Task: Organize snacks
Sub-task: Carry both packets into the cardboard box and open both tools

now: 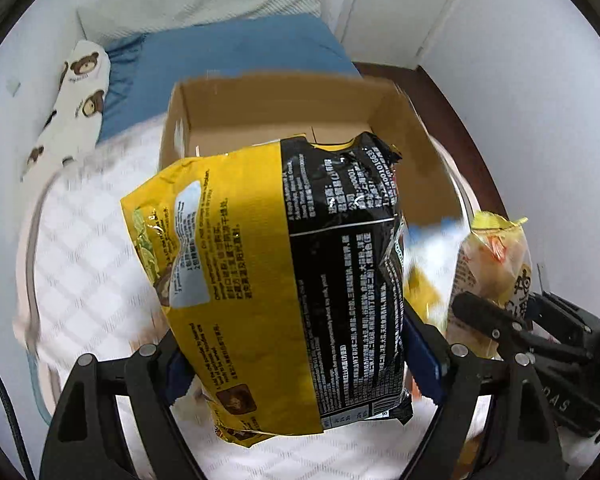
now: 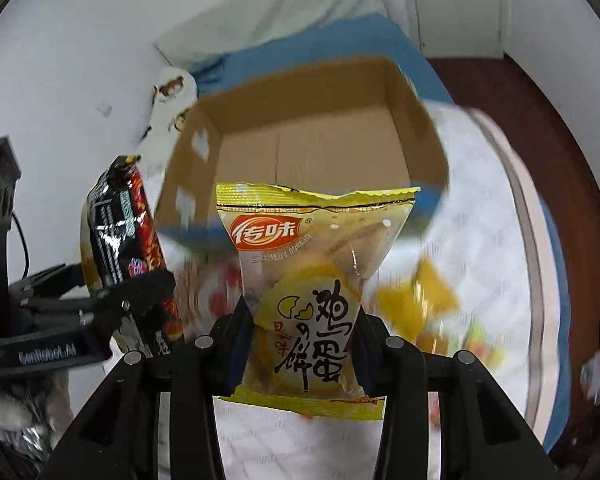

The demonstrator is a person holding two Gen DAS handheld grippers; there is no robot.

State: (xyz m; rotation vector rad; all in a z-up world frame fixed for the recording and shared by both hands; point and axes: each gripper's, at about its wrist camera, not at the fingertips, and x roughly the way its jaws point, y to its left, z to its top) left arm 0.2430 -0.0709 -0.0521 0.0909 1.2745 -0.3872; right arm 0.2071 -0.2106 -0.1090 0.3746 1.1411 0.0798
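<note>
My left gripper (image 1: 300,356) is shut on a large yellow and black noodle pack (image 1: 276,272), held up above the white quilt. My right gripper (image 2: 300,344) is shut on a yellow egg biscuit bag (image 2: 312,292) with an orange logo. An open cardboard box (image 2: 312,152) stands on the bed beyond both packs, its brown floor bare where it shows. In the left wrist view the box (image 1: 276,108) is partly hidden by the noodle pack, and the biscuit bag (image 1: 496,264) hangs at the right in the other gripper. The right wrist view shows the noodle pack (image 2: 124,240) edge-on at the left.
Several blurred loose snack packets (image 2: 420,304) lie on the white quilt (image 1: 88,264) below the grippers. A bear-print pillow (image 1: 76,96) and a blue sheet (image 1: 236,52) lie behind the box. Dark wooden floor (image 2: 540,120) runs along the bed's right side.
</note>
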